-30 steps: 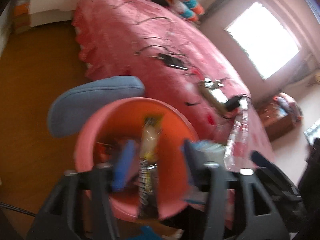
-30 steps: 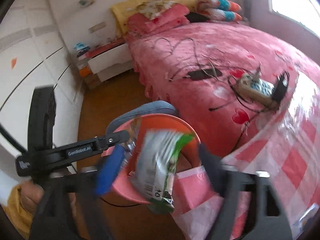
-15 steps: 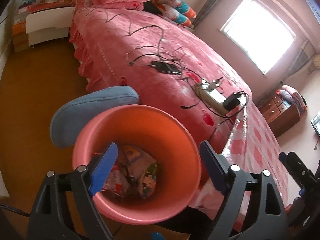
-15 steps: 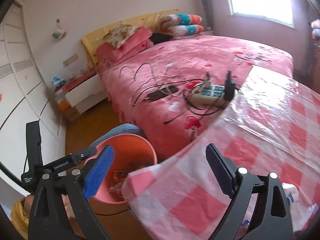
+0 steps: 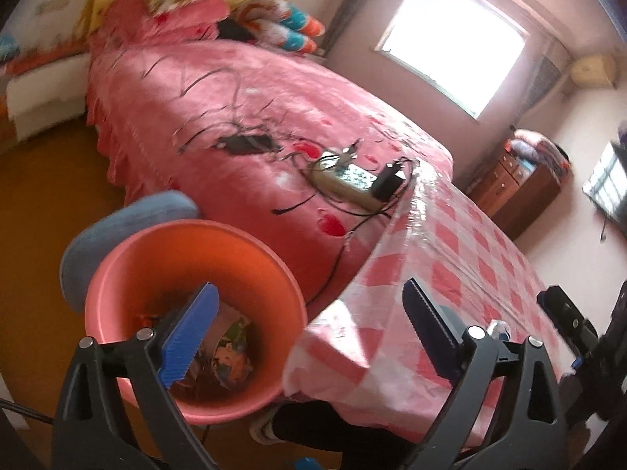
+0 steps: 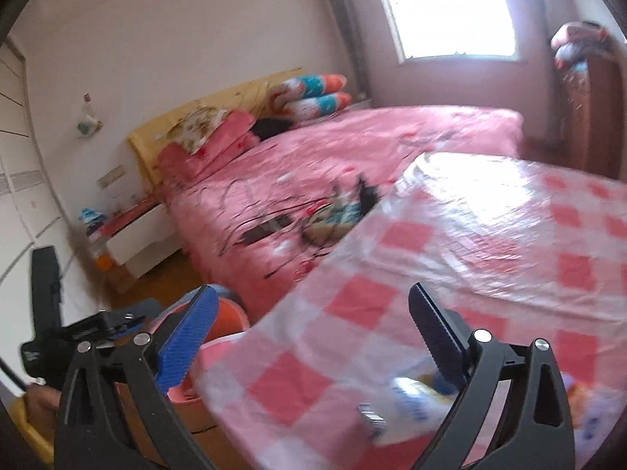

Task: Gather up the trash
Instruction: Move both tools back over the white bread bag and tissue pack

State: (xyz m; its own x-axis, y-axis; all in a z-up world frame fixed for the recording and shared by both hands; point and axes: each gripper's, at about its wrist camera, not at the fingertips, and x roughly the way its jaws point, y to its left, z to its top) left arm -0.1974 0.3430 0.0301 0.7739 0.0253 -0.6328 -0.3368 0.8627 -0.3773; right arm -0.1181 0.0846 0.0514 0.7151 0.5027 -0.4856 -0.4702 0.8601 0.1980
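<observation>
The left gripper [image 5: 309, 337] and right gripper [image 6: 311, 340] are shown with jaws just spread wide, nothing between them; wrappers [image 5: 231, 352] are seen in the pink bin [image 5: 196, 243].

**Bin beside the table, bed behind**

We are seeing the bin [image 5: 196, 305] standing on the floor [image 5: 51, 196] just left of the table [image 5: 470, 274], wrappers [image 5: 231, 348] lying in it. The bed [image 5: 254, 117] is lying behind both, a power strip [image 5: 348, 184] resting on it by the table's far edge.
</observation>
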